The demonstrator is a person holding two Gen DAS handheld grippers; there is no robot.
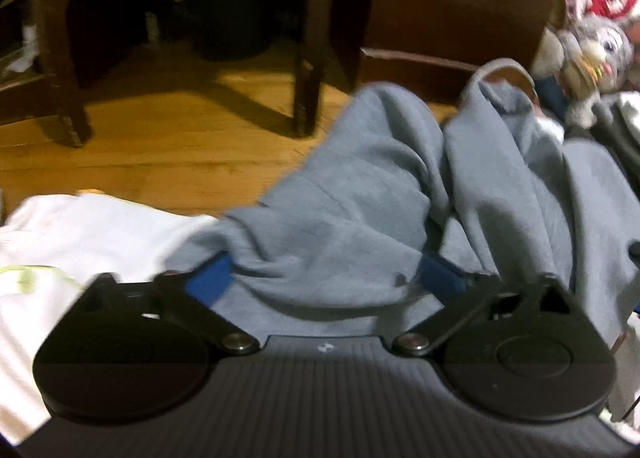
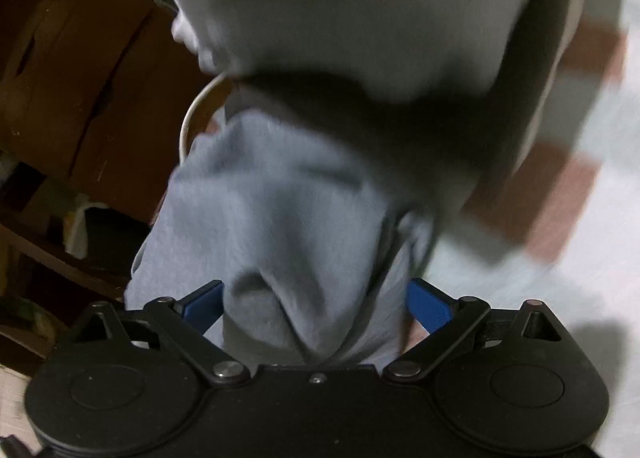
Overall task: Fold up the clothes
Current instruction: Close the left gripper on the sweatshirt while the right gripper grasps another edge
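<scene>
A soft grey-blue fleece garment; white cloth beside it; blurred bedding seemingly white with reddish-brown stripes; honey-coloured wooden floor.

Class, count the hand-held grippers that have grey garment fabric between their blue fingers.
2. The left hand-held gripper and the right hand-held gripper each have the grey garment bunched between their fingers; the grip itself is hidden.

Right claw spread wide, bunched grey sweatshirt between its blue fingers, blurred
</scene>
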